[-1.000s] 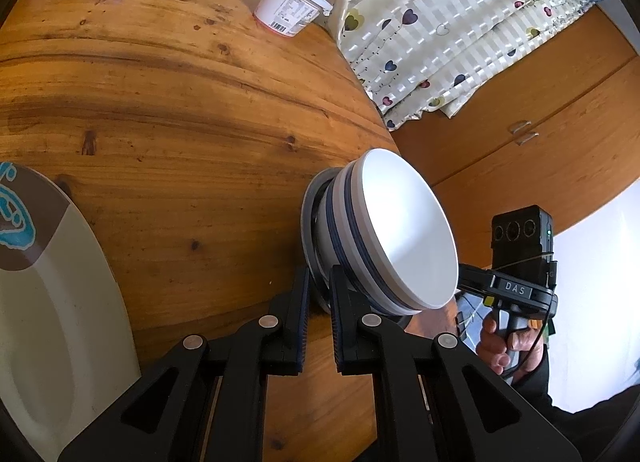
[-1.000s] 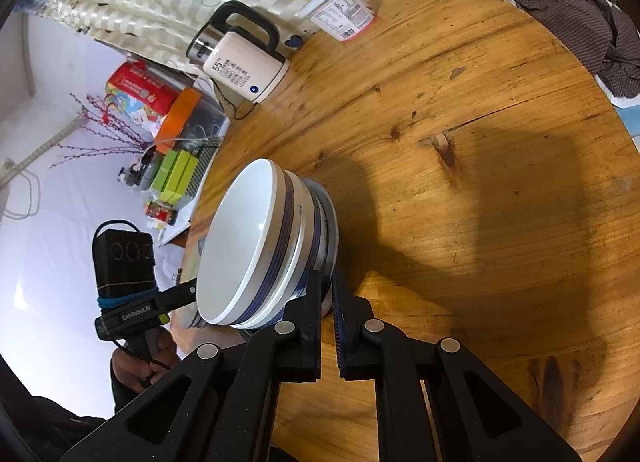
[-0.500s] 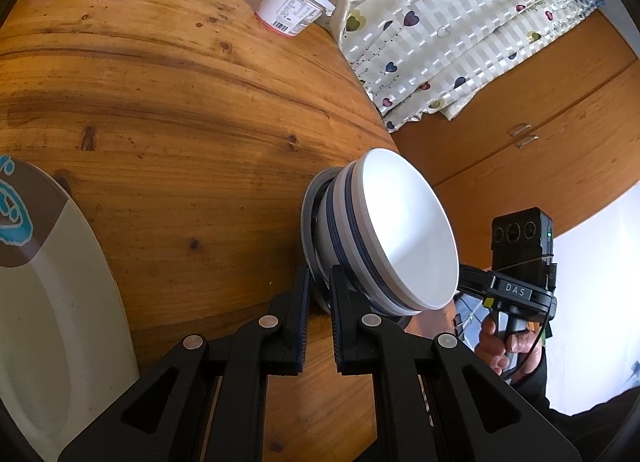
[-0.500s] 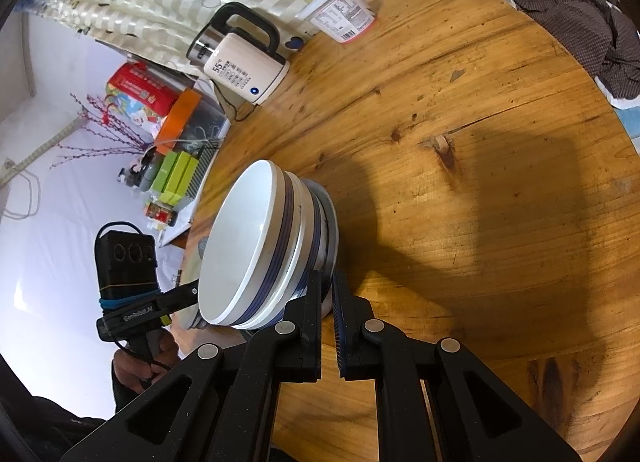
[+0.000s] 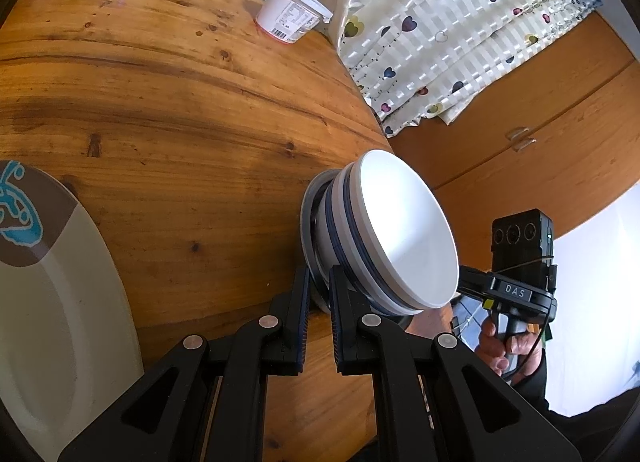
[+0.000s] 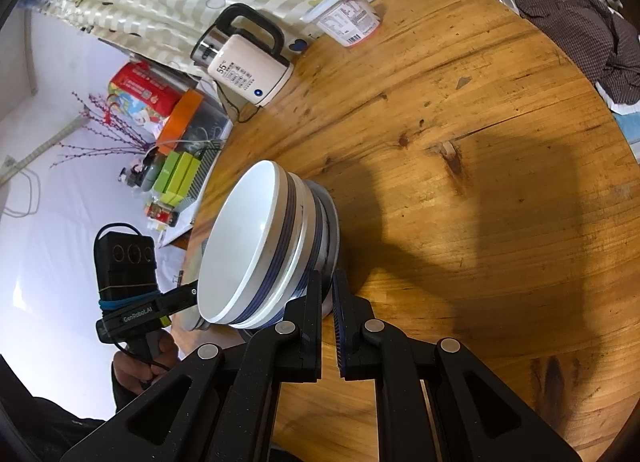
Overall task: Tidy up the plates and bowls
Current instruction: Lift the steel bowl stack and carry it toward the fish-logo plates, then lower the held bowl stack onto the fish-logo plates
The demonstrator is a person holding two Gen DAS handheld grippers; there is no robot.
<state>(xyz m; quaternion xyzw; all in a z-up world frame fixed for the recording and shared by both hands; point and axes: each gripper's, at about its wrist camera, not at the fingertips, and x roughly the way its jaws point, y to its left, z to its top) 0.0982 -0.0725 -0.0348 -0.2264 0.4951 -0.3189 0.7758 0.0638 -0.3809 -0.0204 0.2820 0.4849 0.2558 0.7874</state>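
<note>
Nothing has visibly moved since the earlier frames: the two nested bowls sit on the grey plate near the edge of the wooden table. The left gripper and right gripper each have their jaws closed on the plate's rim from opposite sides, probably so the stack travels level as one unit. A large patterned plate lies well apart, a likely base for stacking

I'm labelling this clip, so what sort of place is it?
Most likely a lived-in home dining corner: a round wooden table against a heart-print curtain, an electric kettle, a yogurt tub, and stacked bowls.
</note>
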